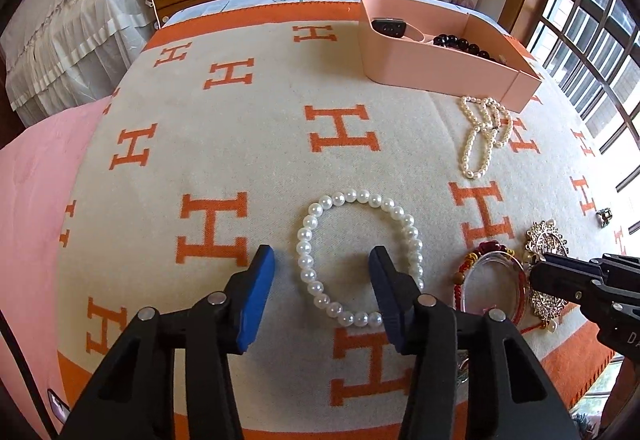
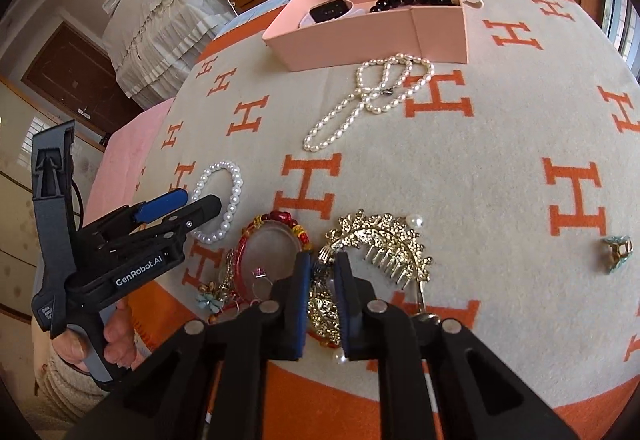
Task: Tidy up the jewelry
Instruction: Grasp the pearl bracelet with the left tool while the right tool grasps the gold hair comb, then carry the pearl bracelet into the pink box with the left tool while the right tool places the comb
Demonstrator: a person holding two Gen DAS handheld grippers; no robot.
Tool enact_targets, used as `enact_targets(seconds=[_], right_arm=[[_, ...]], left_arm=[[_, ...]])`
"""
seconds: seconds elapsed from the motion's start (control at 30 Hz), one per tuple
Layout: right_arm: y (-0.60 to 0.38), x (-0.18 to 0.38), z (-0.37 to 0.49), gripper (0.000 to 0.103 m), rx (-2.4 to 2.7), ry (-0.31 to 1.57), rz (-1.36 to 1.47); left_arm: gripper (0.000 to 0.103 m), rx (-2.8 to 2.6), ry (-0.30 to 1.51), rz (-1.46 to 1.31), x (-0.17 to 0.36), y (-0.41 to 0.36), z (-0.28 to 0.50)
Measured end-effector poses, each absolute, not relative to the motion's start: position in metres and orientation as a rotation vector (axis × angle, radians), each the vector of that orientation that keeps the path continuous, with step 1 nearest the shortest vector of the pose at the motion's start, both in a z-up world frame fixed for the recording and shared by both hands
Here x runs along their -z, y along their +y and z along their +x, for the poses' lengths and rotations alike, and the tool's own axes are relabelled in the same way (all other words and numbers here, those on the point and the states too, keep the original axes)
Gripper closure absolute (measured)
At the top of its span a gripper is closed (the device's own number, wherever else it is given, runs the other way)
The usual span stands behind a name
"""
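Note:
A white pearl bracelet (image 1: 308, 240) lies as a ring on the H-patterned blanket (image 1: 240, 99). My left gripper (image 1: 322, 272) stands open astride the bracelet's left arc, one blue pad outside the ring and one inside, neither pressing on the beads. In the right wrist view the same gripper (image 2: 192, 203) hovers by the bracelet (image 2: 236, 191). My right gripper (image 2: 323, 272) has its jaws narrow, and a gold filigree ornament (image 2: 322, 308) fills the gap between the pads. In the left wrist view, its tip (image 1: 538, 276) sits over the pile of jewelry.
A pink box (image 2: 360, 39) at the far side holds a watch and dark beads. A long pearl necklace (image 2: 352, 111) lies before it. A gold comb (image 2: 384, 236), a red bangle (image 2: 276, 217) and a teal ring (image 2: 618, 248) lie nearby. A hand (image 2: 116, 340) grips the left handle.

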State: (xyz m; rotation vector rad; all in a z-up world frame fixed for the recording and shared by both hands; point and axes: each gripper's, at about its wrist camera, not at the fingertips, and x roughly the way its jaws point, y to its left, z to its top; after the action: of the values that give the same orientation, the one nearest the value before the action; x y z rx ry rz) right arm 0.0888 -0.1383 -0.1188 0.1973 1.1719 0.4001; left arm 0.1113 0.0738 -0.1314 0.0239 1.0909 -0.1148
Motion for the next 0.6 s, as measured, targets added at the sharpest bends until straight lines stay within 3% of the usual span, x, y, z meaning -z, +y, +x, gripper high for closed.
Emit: enact_targets(seconds=[0.03,0.1,0.6], right_arm=[[-0.134,0.118,0.088,0.091,-0.392,1.166,0.171],[-0.129,0.117,0.088,0.091,-0.384,1.157,0.140],[-0.143,0.094,0.078,0.095,-0.430,1.077,0.214]], left_arm=[[0.069,0.122,1.086,0.025,0.131,0.073,0.110],[0.097,0.133,1.082,0.018,0.129,0.072,0.109],[0.098,0.173,1.073,-0.180,0.108,0.111,0.089]])
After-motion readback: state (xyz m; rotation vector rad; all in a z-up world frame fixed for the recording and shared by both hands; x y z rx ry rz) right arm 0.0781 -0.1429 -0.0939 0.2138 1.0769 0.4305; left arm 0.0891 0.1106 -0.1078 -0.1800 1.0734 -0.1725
